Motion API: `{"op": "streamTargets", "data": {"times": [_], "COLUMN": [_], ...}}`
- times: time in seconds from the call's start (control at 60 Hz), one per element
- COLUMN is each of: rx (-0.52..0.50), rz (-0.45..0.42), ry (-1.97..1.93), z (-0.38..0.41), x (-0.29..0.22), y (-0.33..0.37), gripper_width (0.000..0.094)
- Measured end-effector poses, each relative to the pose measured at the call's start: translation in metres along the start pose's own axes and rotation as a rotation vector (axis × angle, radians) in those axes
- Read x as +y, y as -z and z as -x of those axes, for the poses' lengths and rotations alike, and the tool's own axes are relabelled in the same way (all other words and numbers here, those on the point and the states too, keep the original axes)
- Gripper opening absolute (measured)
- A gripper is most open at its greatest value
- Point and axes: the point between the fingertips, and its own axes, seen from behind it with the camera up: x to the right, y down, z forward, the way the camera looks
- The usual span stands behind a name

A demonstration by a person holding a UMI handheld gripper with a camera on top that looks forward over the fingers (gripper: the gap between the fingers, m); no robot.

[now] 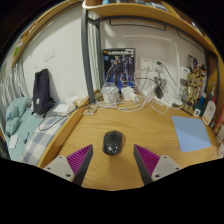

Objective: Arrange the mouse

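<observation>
One black computer mouse (113, 142) sits on the wooden table (120, 165), just ahead of the gripper (112, 160) at twelve o'clock, untouched. Its jaws stand wide and hold nothing, pink pads (76, 159) spread to either side. This looks like the approach step; the next move probably calls for easing forward so the mouse comes between the jaws, then closing. At two o'clock lies a blue mat (189, 133). Beyond, white cables (128, 96) clutter the table's back edge beneath a poster (118, 66); a bed (25, 125) lies at nine o'clock.
</observation>
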Motion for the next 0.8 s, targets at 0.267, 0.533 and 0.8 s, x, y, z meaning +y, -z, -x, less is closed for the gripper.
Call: {"op": "streamTargets", "data": {"times": [0.267,0.533,0.8], "rx": [0.023,0.037,0.029], "rz": [-0.019,-0.038,-0.033], "ry": [-0.021,0.002,-0.005], "z": [0.007,0.008,0.007], "x": [-0.006,-0.005,-0.004], "y": [-0.078,-0.111,-0.109], "gripper_width": [0.0822,0.0483,0.0284]}}
